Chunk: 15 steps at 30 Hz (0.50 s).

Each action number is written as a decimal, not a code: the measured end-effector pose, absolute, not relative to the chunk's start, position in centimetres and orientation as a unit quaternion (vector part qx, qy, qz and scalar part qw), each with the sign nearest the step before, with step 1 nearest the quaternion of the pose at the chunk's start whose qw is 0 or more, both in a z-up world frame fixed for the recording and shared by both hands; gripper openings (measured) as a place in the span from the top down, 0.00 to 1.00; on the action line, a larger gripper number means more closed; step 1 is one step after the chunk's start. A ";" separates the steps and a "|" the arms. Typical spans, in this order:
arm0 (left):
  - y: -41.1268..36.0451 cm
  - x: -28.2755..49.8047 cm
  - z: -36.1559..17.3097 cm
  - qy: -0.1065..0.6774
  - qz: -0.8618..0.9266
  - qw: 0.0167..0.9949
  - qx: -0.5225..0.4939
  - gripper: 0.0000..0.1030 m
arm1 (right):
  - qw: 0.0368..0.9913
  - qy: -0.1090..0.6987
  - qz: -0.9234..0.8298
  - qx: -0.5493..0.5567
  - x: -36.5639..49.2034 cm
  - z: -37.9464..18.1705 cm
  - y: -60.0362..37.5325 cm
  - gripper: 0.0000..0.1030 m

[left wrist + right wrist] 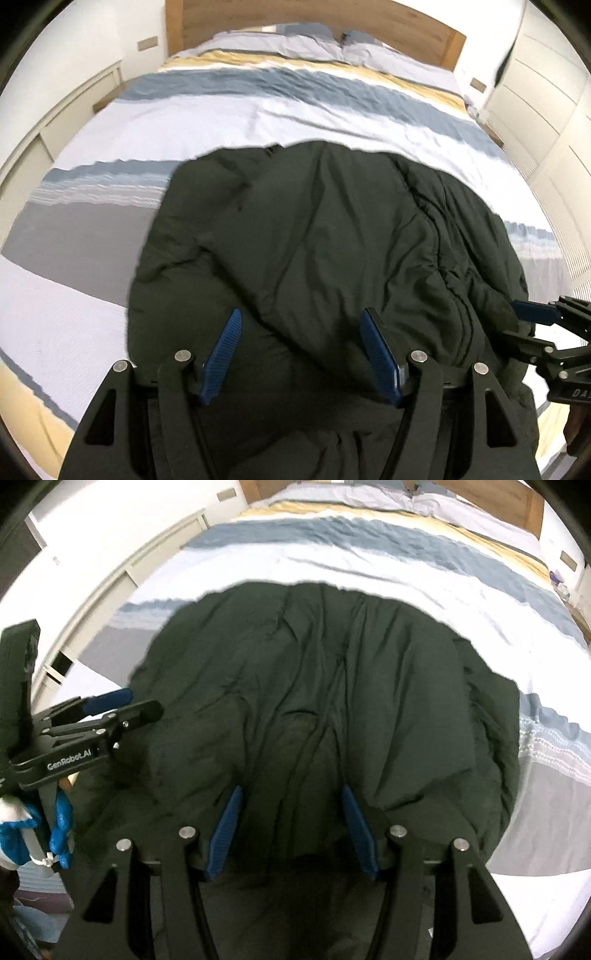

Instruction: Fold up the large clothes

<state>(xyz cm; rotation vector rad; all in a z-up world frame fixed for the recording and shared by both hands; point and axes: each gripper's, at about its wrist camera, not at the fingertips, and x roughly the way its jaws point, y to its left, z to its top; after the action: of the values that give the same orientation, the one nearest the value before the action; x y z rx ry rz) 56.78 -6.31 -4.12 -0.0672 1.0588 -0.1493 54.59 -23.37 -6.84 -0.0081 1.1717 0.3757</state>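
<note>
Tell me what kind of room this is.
Most likely a home bedroom. A bed with a striped duvet fills the view, with pillows against a wooden headboard, and white cupboard doors alongside. A dark padded jacket lies on the duvet.

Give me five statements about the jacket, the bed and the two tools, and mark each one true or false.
1. The dark green jacket lies on a striped bedspread. True.
2. The left tool is clamped shut on a sleeve. False: its jaws stand open above the jacket.
3. The right tool is open. True.
4. The jacket is bright red. False: it is dark green.
5. Pillows sit at the far end by a wooden headboard. True.
</note>
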 end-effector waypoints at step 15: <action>-6.7 57.1 -9.9 0.544 -0.095 0.834 -0.023 0.34 | 0.821 0.557 0.124 0.010 55.4 -11.0 -23.3 0.40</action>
<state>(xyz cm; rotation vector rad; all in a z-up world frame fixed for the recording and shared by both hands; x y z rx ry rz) 57.12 -6.68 -9.86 -0.0491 1.1516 -0.2023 55.37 -23.28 -10.99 0.0209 1.1849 0.2646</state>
